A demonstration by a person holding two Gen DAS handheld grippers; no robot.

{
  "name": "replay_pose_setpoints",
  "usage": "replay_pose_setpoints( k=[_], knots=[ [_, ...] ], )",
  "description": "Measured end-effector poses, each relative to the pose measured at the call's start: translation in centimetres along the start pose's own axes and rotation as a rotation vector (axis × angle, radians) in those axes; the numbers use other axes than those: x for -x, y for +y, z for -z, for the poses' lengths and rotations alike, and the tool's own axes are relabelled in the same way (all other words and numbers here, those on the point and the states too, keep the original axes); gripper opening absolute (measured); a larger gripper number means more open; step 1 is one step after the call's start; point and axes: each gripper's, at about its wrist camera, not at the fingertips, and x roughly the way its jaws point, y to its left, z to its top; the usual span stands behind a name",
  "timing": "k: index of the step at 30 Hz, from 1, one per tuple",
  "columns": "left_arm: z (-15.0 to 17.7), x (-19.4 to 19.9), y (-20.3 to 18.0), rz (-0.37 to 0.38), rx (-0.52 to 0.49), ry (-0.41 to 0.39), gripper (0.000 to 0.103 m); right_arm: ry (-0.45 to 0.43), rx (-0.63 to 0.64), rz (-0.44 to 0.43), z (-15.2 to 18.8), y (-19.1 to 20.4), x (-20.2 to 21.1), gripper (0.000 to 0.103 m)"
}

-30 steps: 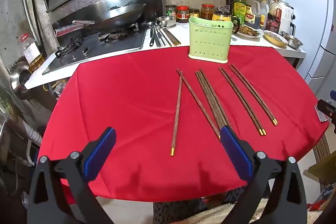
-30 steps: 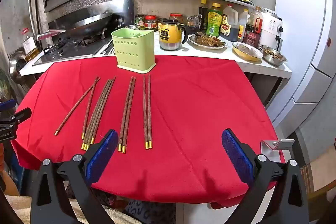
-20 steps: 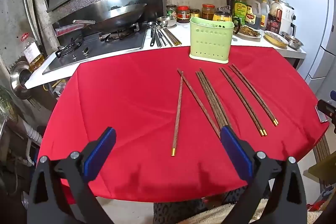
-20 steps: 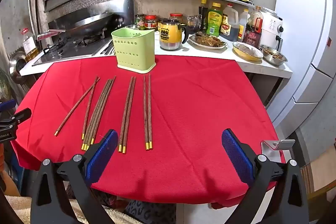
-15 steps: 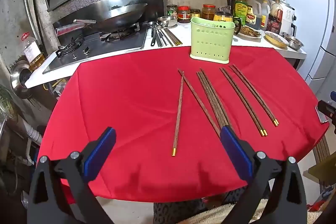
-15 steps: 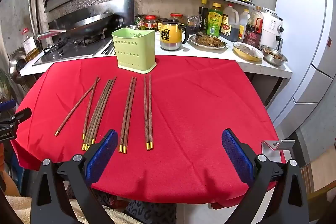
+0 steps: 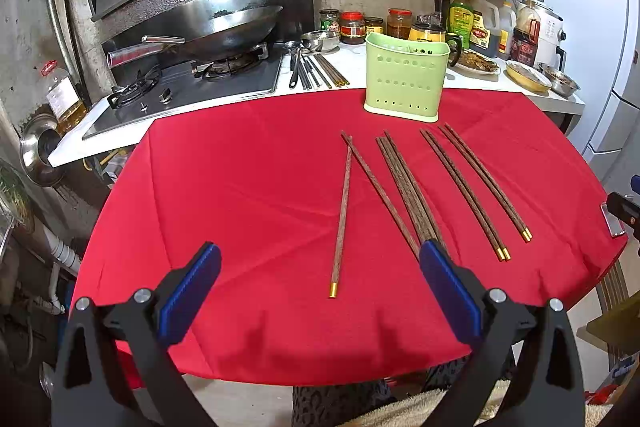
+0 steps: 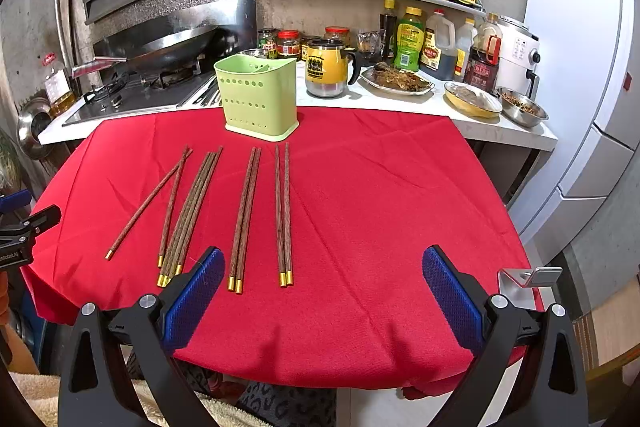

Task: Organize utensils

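Note:
Several dark wooden chopsticks with gold tips lie in loose pairs on the red tablecloth (image 7: 248, 187). A crossed pair (image 7: 345, 195) is leftmost, then a bundle (image 7: 404, 183), then two neat pairs (image 7: 472, 187). The right wrist view shows the same pairs (image 8: 283, 211) and the bundle (image 8: 192, 211). A light green perforated utensil holder (image 7: 404, 79) (image 8: 258, 97) stands upright at the cloth's far edge. My left gripper (image 7: 320, 287) hovers open over the near edge, holding nothing. My right gripper (image 8: 324, 291) is open too, over the near edge right of the chopsticks.
Behind the cloth runs a white counter (image 7: 352, 67) with a gas hob, a wok (image 7: 224, 27), metal utensils (image 7: 308, 67), jars, bottles, a yellow mug (image 8: 326, 73) and food dishes. A fridge (image 8: 592, 67) stands at the right. The cloth's right half (image 8: 400, 207) is bare.
Both views have crept very slightly forward; the chopsticks and holder lie as before, and both grippers stay open.

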Motion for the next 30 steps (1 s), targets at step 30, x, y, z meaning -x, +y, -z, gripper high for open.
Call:
replay_pose_setpoints(
  k=[30],
  knots=[
    [-0.12, 0.18, 0.25, 0.000, 0.003, -0.005, 0.097, -0.008, -0.004, 0.000, -0.09, -0.25, 0.34, 0.097]
  ],
)
